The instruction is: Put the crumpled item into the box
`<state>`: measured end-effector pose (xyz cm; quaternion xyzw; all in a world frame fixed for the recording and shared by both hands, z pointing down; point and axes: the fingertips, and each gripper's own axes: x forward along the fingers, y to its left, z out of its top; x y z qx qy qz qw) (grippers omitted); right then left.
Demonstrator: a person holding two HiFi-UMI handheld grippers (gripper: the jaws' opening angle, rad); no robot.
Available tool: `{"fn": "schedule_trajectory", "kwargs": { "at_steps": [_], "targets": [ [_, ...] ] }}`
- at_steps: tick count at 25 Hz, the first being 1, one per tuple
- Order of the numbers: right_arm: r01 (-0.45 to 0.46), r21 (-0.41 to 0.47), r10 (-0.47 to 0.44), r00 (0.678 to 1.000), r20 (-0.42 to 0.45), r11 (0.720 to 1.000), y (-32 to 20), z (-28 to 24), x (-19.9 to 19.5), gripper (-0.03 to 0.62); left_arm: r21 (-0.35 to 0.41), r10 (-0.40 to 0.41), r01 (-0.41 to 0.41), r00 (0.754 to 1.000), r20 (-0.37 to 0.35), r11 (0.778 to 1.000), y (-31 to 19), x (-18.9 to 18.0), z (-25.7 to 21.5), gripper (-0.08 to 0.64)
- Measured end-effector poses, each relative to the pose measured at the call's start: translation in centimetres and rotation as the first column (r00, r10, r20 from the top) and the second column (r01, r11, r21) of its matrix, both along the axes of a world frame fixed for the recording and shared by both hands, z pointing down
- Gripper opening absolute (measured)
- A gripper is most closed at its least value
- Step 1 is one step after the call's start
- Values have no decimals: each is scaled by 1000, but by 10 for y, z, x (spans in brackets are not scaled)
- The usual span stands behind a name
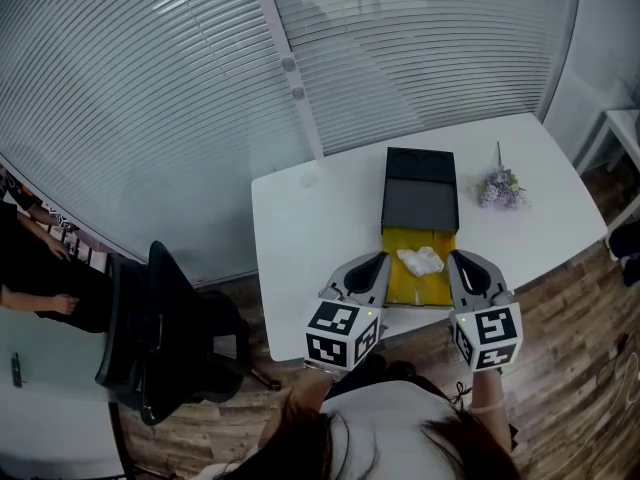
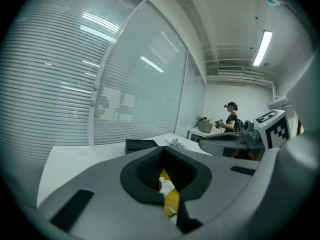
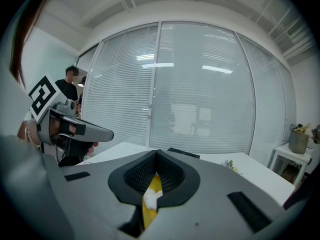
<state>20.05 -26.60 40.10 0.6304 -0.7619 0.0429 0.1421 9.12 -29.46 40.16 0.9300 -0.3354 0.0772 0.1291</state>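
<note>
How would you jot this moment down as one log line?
crumpled paper: inside box | left gripper: shut, empty | right gripper: shut, empty | both: flanking box

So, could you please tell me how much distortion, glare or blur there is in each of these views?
Head view: fisheye bends the blinds into arcs, and the white table is nearly blown out. Left gripper view: dark vignetted corners, and ceiling-light reflections streak the glass wall. Right gripper view: similar reflections, and out-of-focus hair crosses the upper left.
</note>
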Motion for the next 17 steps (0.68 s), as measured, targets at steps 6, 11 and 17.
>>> {"fn": "schedule_trajectory", "kwargs": {
  "at_steps": [6,11,17],
  "targets": [
    [4,5,-4,1000,-3,1000,-1,2,2,26,-2,1,-1,1000,11,1000,0,3,3,17],
    [7,9,-7,1000,-2,1000,-3,2,4,26,-4,1,-1,1000,18,1000,-1,5,4,17],
    [8,5,-8,1000,9,1000,-4,3,6,26,-9,4,-3,1000,27,1000,0,10,8,17]
  ]
}}
